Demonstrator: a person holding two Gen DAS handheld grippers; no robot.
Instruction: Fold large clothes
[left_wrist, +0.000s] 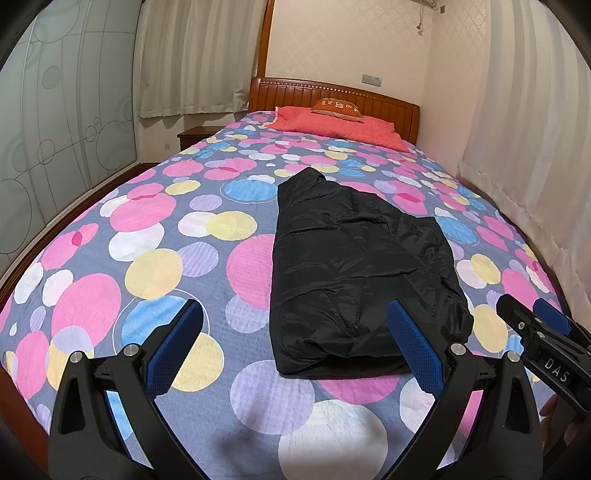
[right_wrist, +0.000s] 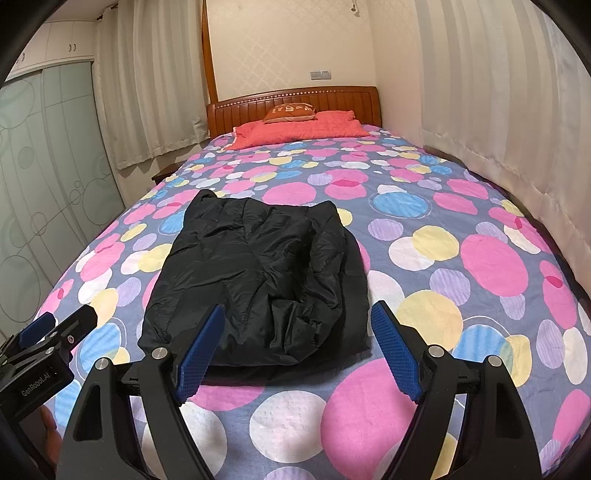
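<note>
On the bed's spotted cover (left_wrist: 155, 236), the black padded jacket (left_wrist: 354, 266) lies already doubled into a narrow bundle, so perhaps one last fold remains, while the left tongs (left_wrist: 295, 339) and right tongs (right_wrist: 297, 343) hang over its near end, both spread and empty.

black jacket (right_wrist: 258, 273): shiny, puffy cloth | bedspread (left_wrist: 155, 236): soft matt cloth with tiny bumps | headboard (right_wrist: 295, 99): shiny wood | left gripper (left_wrist: 295, 339) pads (left_wrist: 415, 347): bumpy blue rubber, black matt plastic arms, shiny metal screws
</note>
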